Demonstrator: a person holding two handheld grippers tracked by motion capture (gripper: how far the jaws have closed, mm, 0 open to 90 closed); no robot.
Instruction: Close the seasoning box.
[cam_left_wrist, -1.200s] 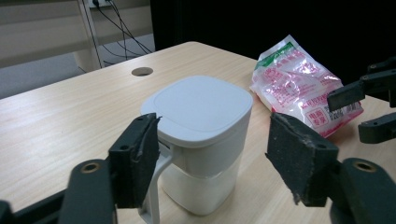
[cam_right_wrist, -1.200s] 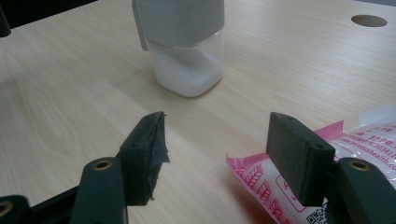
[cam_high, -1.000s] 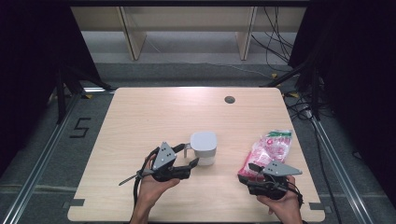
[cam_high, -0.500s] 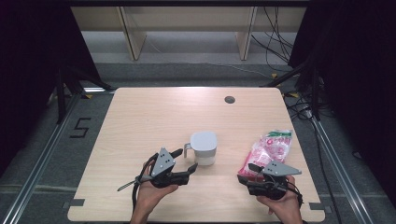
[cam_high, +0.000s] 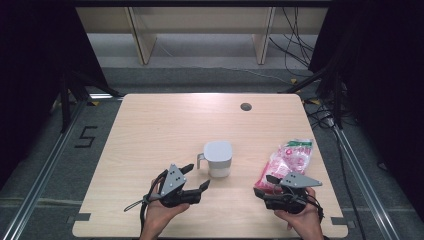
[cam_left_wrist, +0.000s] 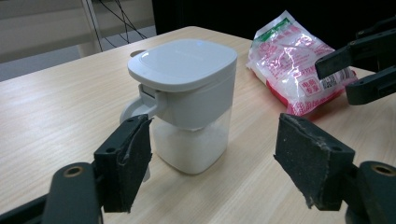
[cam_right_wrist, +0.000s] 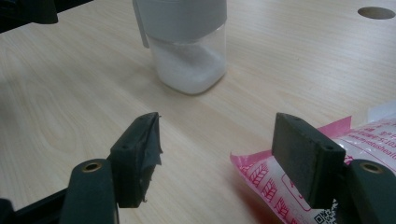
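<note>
A clear container (cam_high: 218, 158) with a white lid and a side handle stands mid-table, holding white grains (cam_left_wrist: 189, 144). A pink printed bag (cam_high: 290, 159) lies to its right. My left gripper (cam_high: 197, 176) is open just left of and nearer than the container, which stands a short way beyond the wide-set pads (cam_left_wrist: 128, 163). My right gripper (cam_high: 265, 185) is open at the bag's near corner. Its jaws have just been opening, with bare table between them and the bag's corner (cam_right_wrist: 261, 179) beside one pad (cam_right_wrist: 303, 158). The container (cam_right_wrist: 189, 51) shows beyond them.
The light wooden table (cam_high: 165, 130) has a round cable hole (cam_high: 245, 106) near its far right. Shelving legs and cables stand on the floor beyond the far edge. A floor mark "5" (cam_high: 85, 136) lies left of the table.
My left gripper has drawn back a little from the container toward the near edge. The right hand has stayed at the bag's near corner.
</note>
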